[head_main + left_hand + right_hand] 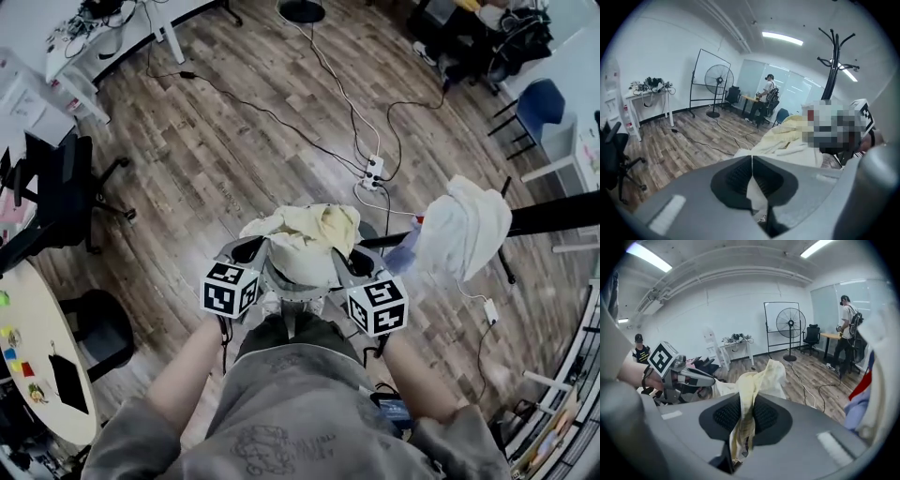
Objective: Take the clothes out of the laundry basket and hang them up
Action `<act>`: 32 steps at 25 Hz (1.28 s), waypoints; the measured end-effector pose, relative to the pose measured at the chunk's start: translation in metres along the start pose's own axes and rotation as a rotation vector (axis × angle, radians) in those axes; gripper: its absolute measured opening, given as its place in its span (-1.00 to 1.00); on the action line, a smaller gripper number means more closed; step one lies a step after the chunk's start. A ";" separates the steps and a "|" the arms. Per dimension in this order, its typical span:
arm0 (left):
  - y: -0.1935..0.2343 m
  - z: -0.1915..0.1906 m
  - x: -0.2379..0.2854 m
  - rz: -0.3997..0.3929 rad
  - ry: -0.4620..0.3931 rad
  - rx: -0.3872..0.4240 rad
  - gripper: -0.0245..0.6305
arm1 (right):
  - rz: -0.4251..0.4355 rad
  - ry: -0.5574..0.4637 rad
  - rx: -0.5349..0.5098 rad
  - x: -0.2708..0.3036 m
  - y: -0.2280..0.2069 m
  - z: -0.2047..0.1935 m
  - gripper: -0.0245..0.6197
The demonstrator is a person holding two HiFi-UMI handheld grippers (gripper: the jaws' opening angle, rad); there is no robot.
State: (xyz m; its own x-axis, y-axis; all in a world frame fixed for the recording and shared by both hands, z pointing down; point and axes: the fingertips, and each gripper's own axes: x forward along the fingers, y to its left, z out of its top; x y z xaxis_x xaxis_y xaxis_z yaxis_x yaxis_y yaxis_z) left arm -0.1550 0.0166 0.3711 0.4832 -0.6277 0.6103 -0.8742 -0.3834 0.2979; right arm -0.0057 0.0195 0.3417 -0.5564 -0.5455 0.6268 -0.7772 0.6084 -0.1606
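The garment [302,236] spans between left tool [249,249] and right tool [344,260], coat rack [555,215] to their right.

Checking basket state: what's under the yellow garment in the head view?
A pale curved rim shows just below the yellow garment, maybe the basket; the cloth covers its inside. Left tongs and right tongs pinch the garment's sides.

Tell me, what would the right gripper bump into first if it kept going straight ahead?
The right gripper would push into the yellow cloth it pinches, bunched just ahead of it. Beyond that, probably only the wooden floor, though depth is hard to judge.
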 end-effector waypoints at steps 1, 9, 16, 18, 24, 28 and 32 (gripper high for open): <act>-0.003 0.010 -0.011 0.001 -0.021 0.001 -0.91 | 0.011 -0.018 -0.011 -0.010 0.005 0.011 -0.66; -0.022 0.073 -0.082 0.001 -0.170 -0.004 -0.91 | 0.080 -0.123 -0.070 -0.067 0.040 0.073 -0.67; -0.030 0.090 -0.112 0.009 -0.199 0.073 -0.91 | 0.087 -0.158 -0.101 -0.093 0.060 0.090 -0.66; -0.035 0.094 -0.116 -0.015 -0.209 0.085 -0.91 | 0.072 -0.171 -0.096 -0.101 0.061 0.094 -0.67; -0.064 0.105 -0.107 -0.160 -0.224 0.143 -0.91 | 0.016 -0.284 0.041 -0.133 0.050 0.100 -0.68; -0.112 0.129 -0.097 -0.287 -0.237 0.184 -0.91 | -0.039 -0.331 0.054 -0.177 0.026 0.105 -0.68; -0.159 0.147 -0.085 -0.419 -0.248 0.240 -0.91 | -0.127 -0.396 0.087 -0.217 0.002 0.102 -0.68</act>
State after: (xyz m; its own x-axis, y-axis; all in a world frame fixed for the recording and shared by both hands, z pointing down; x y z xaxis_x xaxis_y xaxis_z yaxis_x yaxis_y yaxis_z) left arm -0.0504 0.0313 0.1639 0.8102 -0.5174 0.2753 -0.5828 -0.7610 0.2849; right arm 0.0835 0.0803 0.1283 -0.5117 -0.8024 0.3072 -0.8592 0.4807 -0.1754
